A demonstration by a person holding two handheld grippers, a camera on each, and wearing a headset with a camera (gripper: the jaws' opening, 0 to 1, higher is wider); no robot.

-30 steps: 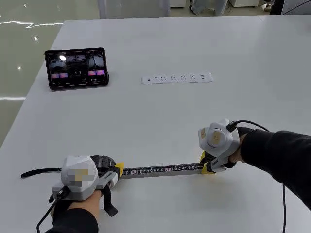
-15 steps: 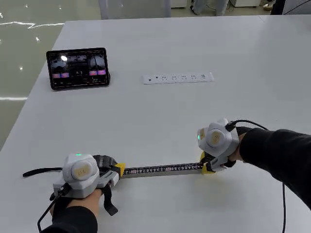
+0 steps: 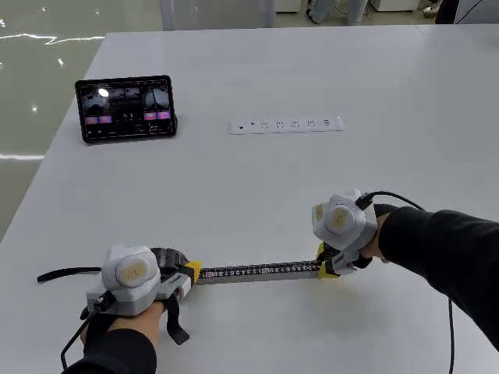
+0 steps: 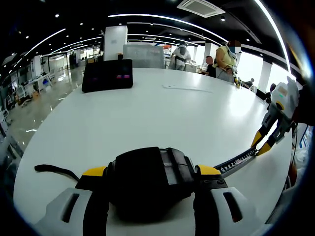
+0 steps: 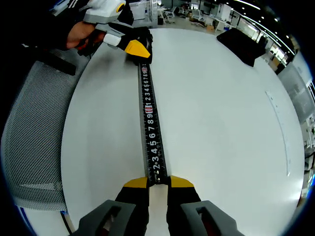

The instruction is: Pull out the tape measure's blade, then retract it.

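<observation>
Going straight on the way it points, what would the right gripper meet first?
Probably the tape measure's case, held in the left gripper at the far end of the blade.

Black tape-measure blade with white scale (image 5: 152,132): in the right gripper view, white digits 2 through 9 read in sequence from the near end. A red-marked figure follows, not legible with certainty. Single digits resume beyond it and blur toward the far end. In the head view the blade's scale is too small to read. Dark tablet screen (image 3: 126,108): coloured tiles, no legible text. White power strip (image 3: 286,125): no readable marking
</observation>
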